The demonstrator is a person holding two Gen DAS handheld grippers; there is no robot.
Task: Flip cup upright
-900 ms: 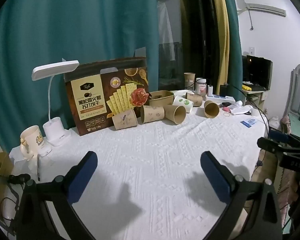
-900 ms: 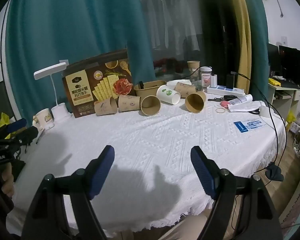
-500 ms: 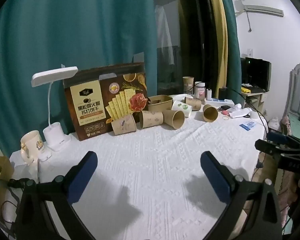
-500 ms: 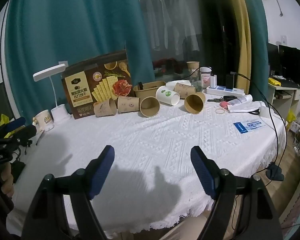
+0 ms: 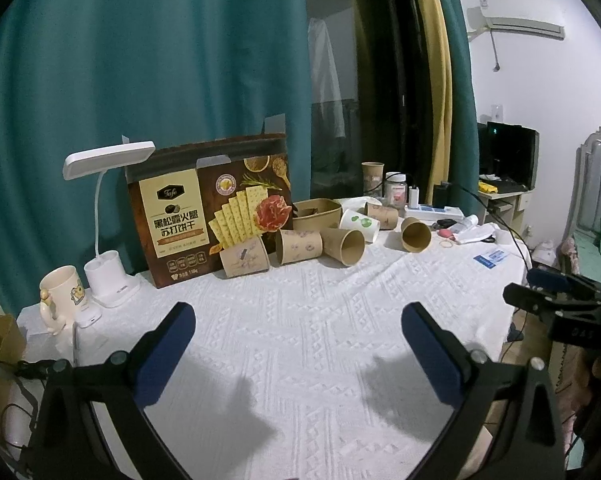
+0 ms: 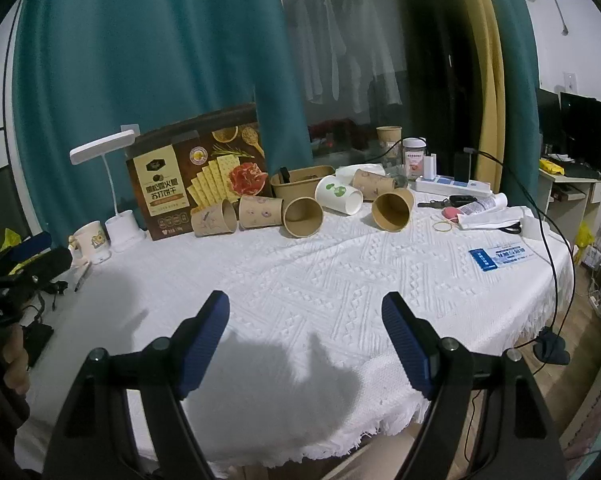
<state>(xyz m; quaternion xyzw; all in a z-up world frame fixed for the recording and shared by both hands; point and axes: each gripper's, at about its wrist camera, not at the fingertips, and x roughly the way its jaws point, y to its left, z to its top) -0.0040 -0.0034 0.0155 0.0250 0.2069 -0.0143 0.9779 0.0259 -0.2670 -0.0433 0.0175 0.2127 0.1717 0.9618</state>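
Several paper cups lie on their sides at the far side of the white tablecloth: a printed one, a brown printed one, a plain brown one, a white one with green dots and a brown one further right. My left gripper is open and empty above the near cloth. My right gripper is open and empty near the front edge. Both are well short of the cups.
A cracker box stands behind the cups, a brown paper bowl beside it. A white desk lamp and a mug stand at the left. A jar, power strip, scissors and a blue card lie at the right.
Both grippers have drawn slightly back and tilted, so the cups sit a little lower and further in view. Both stay open and empty. Nothing on the table has moved.
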